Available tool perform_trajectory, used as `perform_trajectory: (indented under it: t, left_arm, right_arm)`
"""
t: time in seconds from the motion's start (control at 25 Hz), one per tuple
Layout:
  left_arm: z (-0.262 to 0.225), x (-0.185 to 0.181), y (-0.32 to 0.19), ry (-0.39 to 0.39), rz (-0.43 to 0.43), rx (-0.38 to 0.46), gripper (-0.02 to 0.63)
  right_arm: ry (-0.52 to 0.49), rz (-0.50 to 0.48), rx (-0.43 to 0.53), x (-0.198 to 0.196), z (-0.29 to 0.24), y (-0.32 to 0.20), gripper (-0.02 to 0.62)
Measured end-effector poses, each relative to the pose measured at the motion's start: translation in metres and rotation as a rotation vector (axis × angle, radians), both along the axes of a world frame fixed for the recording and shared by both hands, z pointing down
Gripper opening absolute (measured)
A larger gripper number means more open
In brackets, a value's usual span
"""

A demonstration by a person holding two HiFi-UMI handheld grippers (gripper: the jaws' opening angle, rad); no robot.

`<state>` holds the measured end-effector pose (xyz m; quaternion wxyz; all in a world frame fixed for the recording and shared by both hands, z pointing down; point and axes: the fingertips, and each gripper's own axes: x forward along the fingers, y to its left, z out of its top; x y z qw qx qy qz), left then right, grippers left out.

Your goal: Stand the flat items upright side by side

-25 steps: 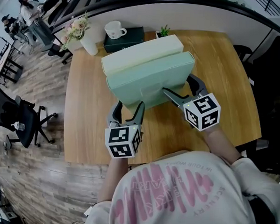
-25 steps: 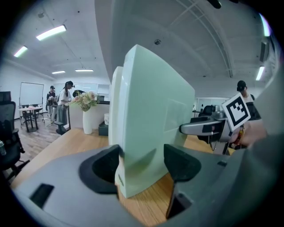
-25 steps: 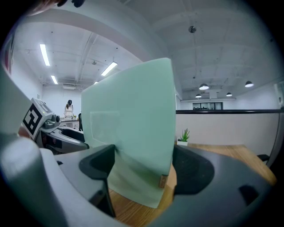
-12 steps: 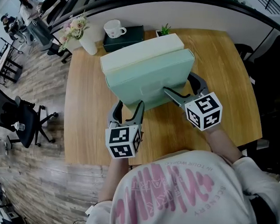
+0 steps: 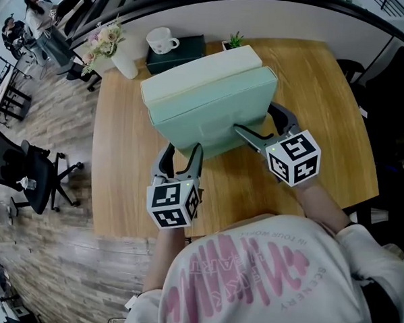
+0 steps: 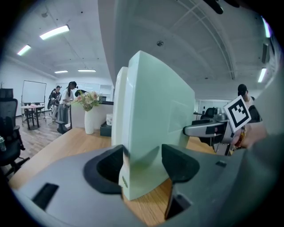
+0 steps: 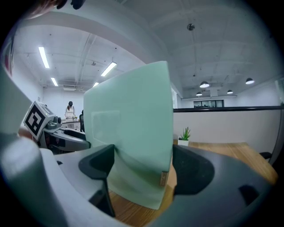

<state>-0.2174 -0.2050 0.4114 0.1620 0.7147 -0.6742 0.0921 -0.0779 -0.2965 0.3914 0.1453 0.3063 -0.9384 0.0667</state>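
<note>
Green cushion is standing upright in the middle of the table, sitting right up against the cream cushion behind it. Left gripper is closing on its near left corner with the pads already squeezing it, and the right gripper is clamping its right edge.

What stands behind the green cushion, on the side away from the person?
A cream cushion stands upright right behind the green cushion, close against it. Its top and one side edge show; the face between the two is covered, as is the table under them.
</note>
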Motion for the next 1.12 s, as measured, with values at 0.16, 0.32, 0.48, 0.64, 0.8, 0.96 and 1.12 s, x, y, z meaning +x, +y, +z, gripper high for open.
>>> perform_trajectory:
  t: [0.16,0.32,0.48,0.64,0.8,0.96,1.12]
  left_arm:
    - [0.000,-0.001,0.004,-0.005,-0.001,0.002,0.273]
    - [-0.004,-0.002,0.007,-0.007,-0.004,0.005,0.272]
    - [-0.008,-0.003,0.012,-0.005,-0.006,0.013,0.268]
    - [-0.012,-0.004,0.016,0.016,-0.012,0.026,0.264]
    - [-0.014,-0.005,0.019,0.012,-0.012,0.031,0.259]
    - [-0.016,-0.005,0.022,0.019,-0.011,0.039,0.255]
    - [-0.019,-0.004,0.025,0.028,-0.004,0.046,0.247]
  right_arm:
    - [0.008,0.006,-0.007,0.001,0.003,0.002,0.408]
    - [0.021,0.019,-0.017,0.005,0.004,0.003,0.413]
    - [0.023,0.031,-0.028,0.006,0.003,0.007,0.413]
    - [0.026,0.040,-0.037,0.008,0.004,0.008,0.413]
    - [0.031,0.050,-0.036,0.010,0.003,0.008,0.413]
    - [0.028,0.060,-0.038,0.010,0.003,0.008,0.413]
    - [0.026,0.072,-0.043,0.013,0.004,0.009,0.413]
